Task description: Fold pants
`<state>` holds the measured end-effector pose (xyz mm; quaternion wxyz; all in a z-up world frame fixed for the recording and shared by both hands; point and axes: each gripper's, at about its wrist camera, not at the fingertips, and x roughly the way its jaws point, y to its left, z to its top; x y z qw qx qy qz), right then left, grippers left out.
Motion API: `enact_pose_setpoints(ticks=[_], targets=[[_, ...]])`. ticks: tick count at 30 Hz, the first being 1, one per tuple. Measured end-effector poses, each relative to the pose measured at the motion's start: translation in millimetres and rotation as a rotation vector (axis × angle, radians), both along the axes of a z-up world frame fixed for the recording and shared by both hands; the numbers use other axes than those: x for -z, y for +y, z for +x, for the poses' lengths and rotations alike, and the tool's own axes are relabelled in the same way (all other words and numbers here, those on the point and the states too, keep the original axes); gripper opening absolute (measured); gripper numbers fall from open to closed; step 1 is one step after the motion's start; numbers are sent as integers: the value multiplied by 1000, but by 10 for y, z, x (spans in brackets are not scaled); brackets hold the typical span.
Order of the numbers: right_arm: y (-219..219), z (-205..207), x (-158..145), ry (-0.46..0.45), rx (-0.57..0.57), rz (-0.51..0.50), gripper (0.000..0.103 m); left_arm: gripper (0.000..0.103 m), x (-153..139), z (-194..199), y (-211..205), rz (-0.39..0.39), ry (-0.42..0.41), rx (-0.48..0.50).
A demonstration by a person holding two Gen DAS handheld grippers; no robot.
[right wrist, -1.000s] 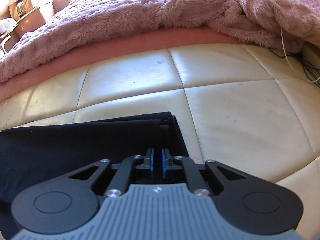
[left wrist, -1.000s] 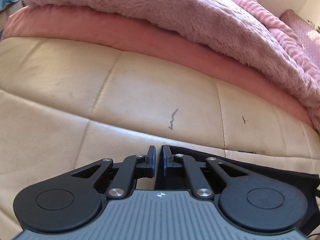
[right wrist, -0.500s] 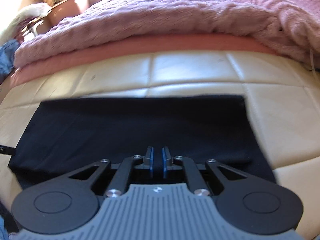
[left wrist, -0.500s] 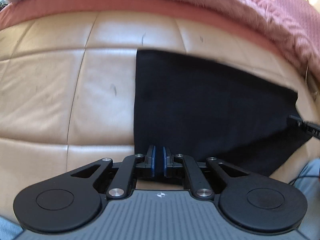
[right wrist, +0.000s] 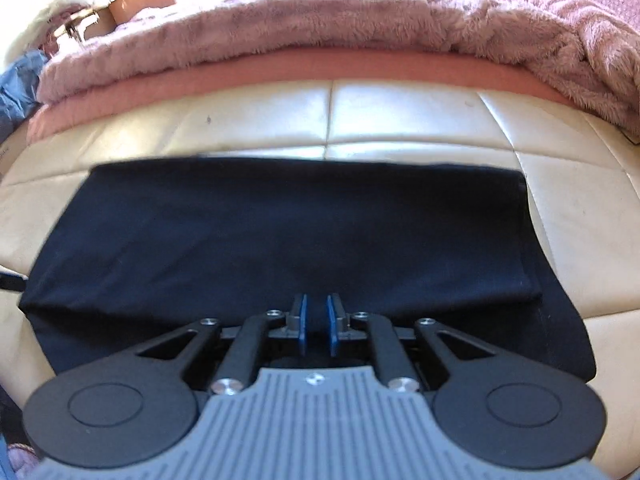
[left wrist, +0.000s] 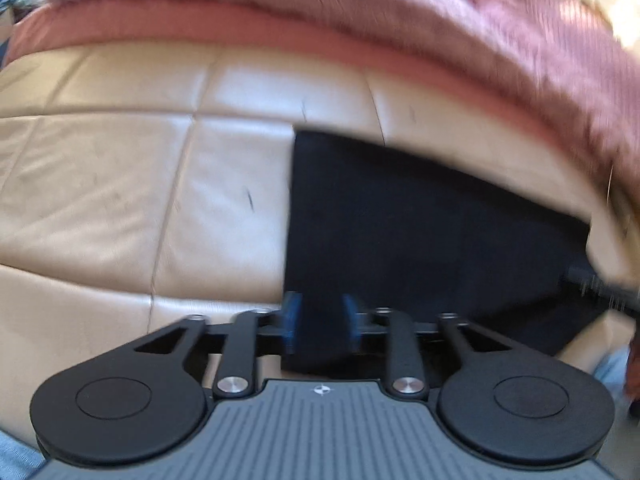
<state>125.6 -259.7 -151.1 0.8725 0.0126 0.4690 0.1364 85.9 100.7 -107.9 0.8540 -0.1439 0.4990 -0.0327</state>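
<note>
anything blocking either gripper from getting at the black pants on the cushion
Nothing visible does. The black pants lie flat on the cream cushion, directly ahead of both grippers. The left gripper has its jaws apart at the pants' left edge; the right gripper sits open over the near hem. The pink blanket stays beyond the pants.

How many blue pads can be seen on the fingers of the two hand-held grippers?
4. Two on the left hand-held gripper, set apart over the black pants; two on the right hand-held gripper, with a narrower gap, also over the pants.
</note>
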Motion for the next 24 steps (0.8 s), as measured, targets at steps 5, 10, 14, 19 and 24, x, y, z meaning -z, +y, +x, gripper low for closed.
enact_pose_setpoints(ticks=[5, 10, 14, 19, 24], targets=[[111, 1, -88, -26, -50, 21, 7, 50, 156, 147, 420, -212, -34, -119], [263, 15, -96, -27, -100, 24, 7, 50, 465, 328, 712, -375, 51, -163], [316, 65, -36, -11, -111, 17, 7, 50, 535, 365, 759, -427, 57, -148], [356, 184, 96, 13, -119, 14, 8, 50, 614, 435, 740, -471, 55, -127], [330, 207, 148, 14, -126, 30, 7, 49, 706, 471, 702, -524, 39, -138]])
